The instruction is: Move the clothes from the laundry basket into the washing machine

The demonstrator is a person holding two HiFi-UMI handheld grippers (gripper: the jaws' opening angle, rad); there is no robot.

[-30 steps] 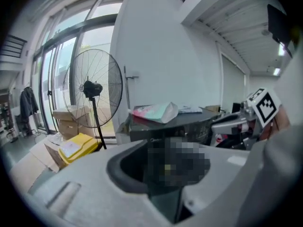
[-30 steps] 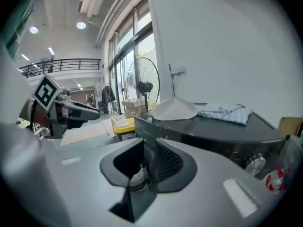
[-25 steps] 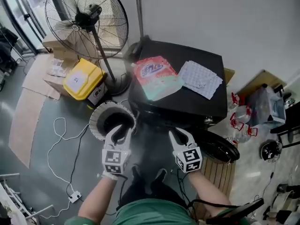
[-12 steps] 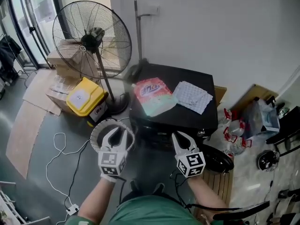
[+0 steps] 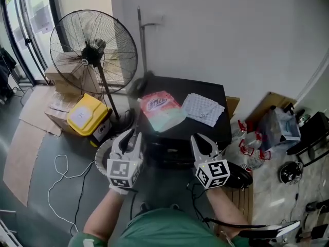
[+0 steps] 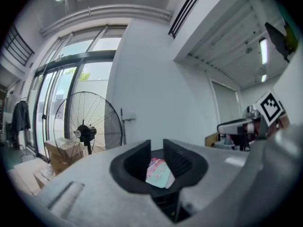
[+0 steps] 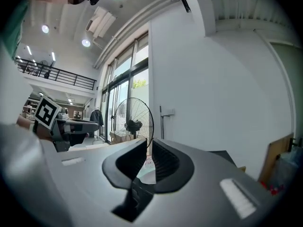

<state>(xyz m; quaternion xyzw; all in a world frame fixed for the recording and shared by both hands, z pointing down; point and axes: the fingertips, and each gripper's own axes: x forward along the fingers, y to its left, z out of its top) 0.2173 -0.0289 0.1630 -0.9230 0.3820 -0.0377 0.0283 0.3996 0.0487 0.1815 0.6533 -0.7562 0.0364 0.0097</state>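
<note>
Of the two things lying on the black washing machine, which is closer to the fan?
The pink detergent bag: it lies on the left, toward the fan, while the white patterned sheet lies to its right.

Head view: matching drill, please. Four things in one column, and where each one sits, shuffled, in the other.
Things:
1. detergent bag
2. patterned sheet
3. yellow box
4. laundry basket

Places:
A. on the floor, near the foot of the fan
B. on the floor, at the front left corner of the washing machine
C. right part of the machine's top
D. left part of the machine's top

Pairs: 1-D, 2-C, 3-A, 4-B
</note>
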